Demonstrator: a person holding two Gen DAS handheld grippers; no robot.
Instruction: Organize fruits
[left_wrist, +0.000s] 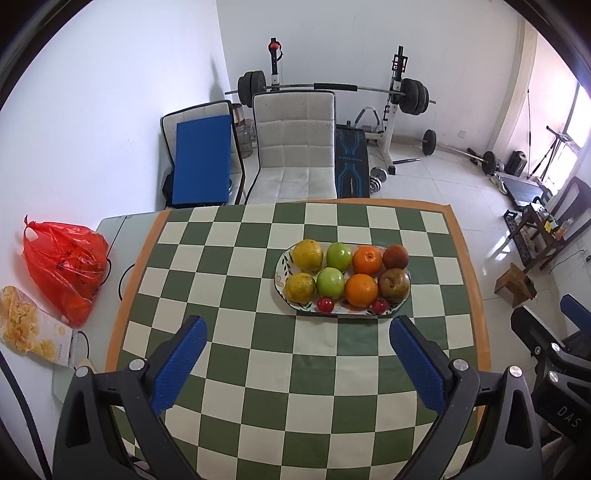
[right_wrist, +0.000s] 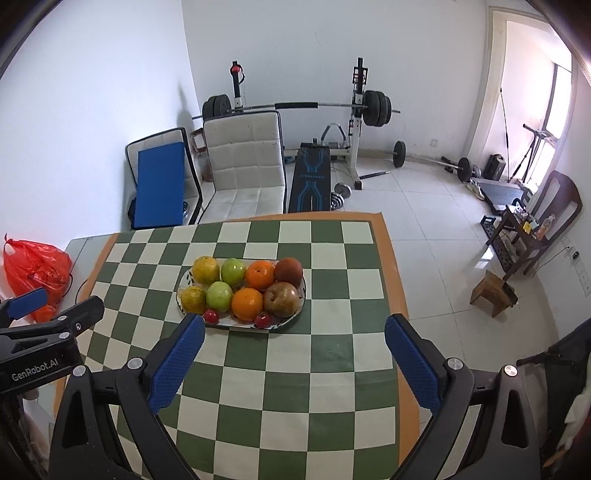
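Although both grippers are held back from the fruit, the whole load is seen gathered on one oval plate (left_wrist: 282, 266) resting on the checked tabletop (left_wrist: 229, 362). In the left wrist view the plate lies toward one o'clock of the left gripper (left_wrist: 297, 363), whose fingers are spread wide with nothing between them; in the right wrist view it lies toward eleven o'clock of the right gripper (right_wrist: 295, 363), equally spread and empty. Two rows are formed: yellow citrus (left_wrist: 307, 255), green apples (left_wrist: 338, 256), oranges (left_wrist: 367, 260) and brown pears (left_wrist: 393, 283), with two small red fruits (left_wrist: 325, 304) at the near rim. The round fruits are judged firm, fairly heavy and smooth-skinned, so rolling or slipping out of a shallow pinch is to be expected; each would best be taken across its widest middle, from above. The pears look softer and may bruise under hard pressure. The small red fruits are light and easily knocked off the rim. The fruits touch one another, so little room is left for fingers between them.
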